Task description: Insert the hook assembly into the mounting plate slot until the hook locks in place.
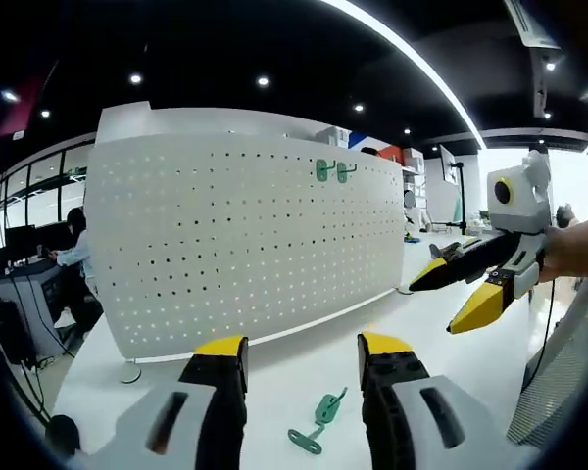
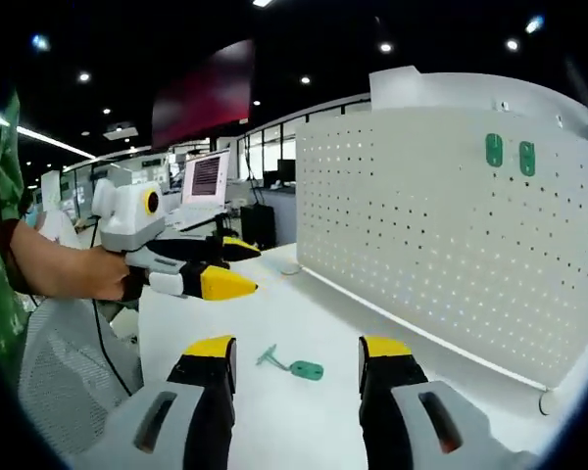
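A white pegboard (image 1: pixel 245 245) stands upright on the white table (image 1: pixel 304 367), ahead of the left gripper (image 1: pixel 302 364) and slightly to its left. In the right gripper view the same pegboard (image 2: pixel 451 235) rises ahead and to the right of the right gripper (image 2: pixel 297 360). Two green hooks (image 1: pixel 332 171) already sit side by side high on the board, well above both grippers; in the right gripper view they (image 2: pixel 510 153) appear near the board's upper right.

The left gripper's jaws stand apart with nothing between them. The right gripper's jaws are likewise spread and hold nothing.

A loose green hook (image 1: pixel 317 421) lies flat on the table, seen in the gap between the left gripper's jaws, touching neither. In the right gripper view the hook (image 2: pixel 292 365) lies just beyond the jaw tips, between them.
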